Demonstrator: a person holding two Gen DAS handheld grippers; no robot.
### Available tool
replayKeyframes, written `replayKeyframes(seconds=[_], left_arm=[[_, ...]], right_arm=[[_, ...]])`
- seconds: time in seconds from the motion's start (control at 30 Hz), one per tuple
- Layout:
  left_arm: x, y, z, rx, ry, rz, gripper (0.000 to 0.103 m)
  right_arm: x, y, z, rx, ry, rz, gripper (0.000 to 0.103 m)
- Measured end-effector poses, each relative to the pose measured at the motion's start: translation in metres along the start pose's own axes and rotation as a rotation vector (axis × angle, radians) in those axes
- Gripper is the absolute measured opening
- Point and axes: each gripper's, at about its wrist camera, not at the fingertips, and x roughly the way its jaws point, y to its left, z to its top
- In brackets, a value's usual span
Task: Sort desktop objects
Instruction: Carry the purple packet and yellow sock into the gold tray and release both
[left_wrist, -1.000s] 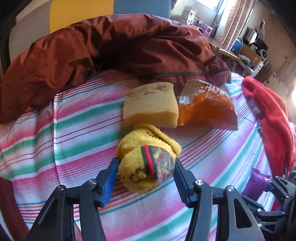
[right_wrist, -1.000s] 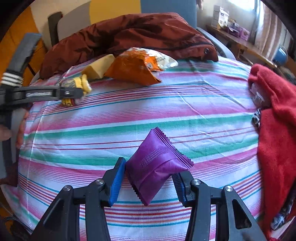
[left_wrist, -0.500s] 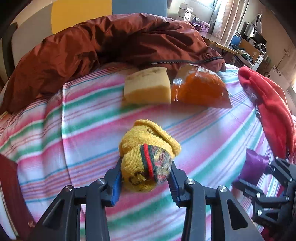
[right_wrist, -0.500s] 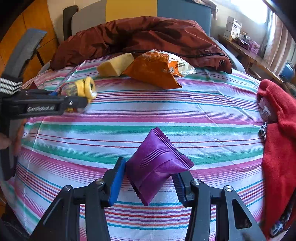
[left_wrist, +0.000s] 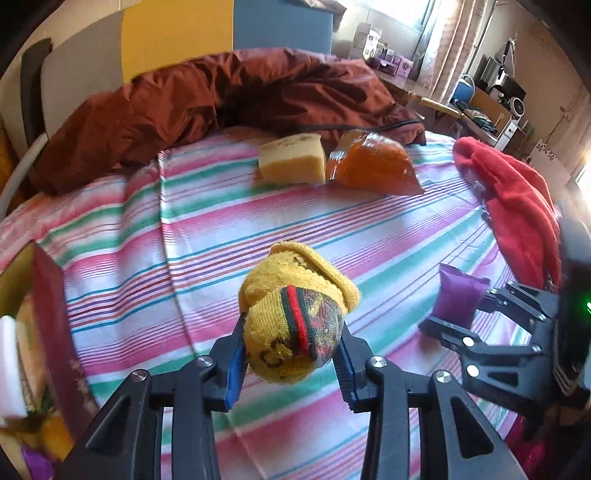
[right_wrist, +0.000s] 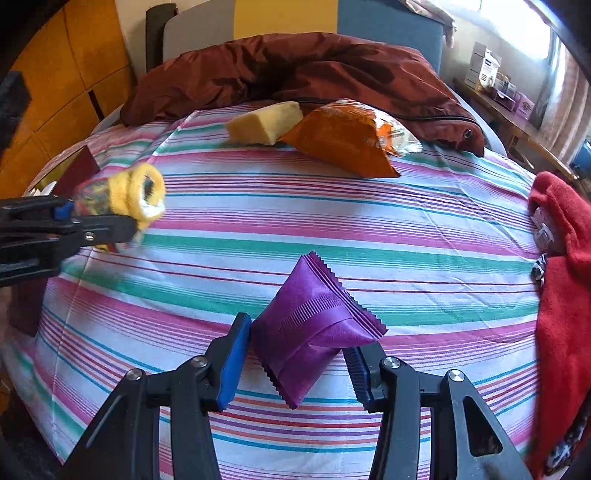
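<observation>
My left gripper (left_wrist: 291, 354) is shut on a rolled yellow sock (left_wrist: 295, 314) with a red and green band and holds it above the striped cloth (left_wrist: 229, 236). The sock also shows in the right wrist view (right_wrist: 122, 197), at the left. My right gripper (right_wrist: 299, 365) is shut on a purple snack packet (right_wrist: 314, 328), lifted above the cloth; the packet also shows in the left wrist view (left_wrist: 460, 295). A yellow sponge (left_wrist: 291, 164) and an orange snack bag (left_wrist: 373, 168) lie side by side at the far end of the cloth.
A brown jacket (left_wrist: 221, 103) lies along the far edge. A red garment (left_wrist: 517, 199) lies at the right edge. A dark red box (left_wrist: 55, 325) with things inside stands at the left edge. A cluttered side table (left_wrist: 476, 107) stands far right.
My left gripper has lifted and pulled back from the sponge with the sock, toward the left box. My right gripper still holds the purple packet and has risen slightly.
</observation>
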Motion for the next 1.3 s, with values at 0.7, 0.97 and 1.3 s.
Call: replayKeyframes(seconds=[0.7,0.97,1.3], left_arm=[[-0.107,0.029,-0.041,-0.084,-0.207,-0.043,0.041],[-0.141,0.070,-0.067,-0.156,-0.265,0.039,0.041],[-0.169,0.129,-0.097,-0.251,-0.319,0.197,0.041]], right_arm=[[-0.031,0.064,0.013,-0.008,-0.044,0.077,0.049],[-0.049,0.117,0.020,-0.036,-0.097,0.165,0.049],[-0.065,0.198,0.035,-0.104,-0.164,0.272,0.049]])
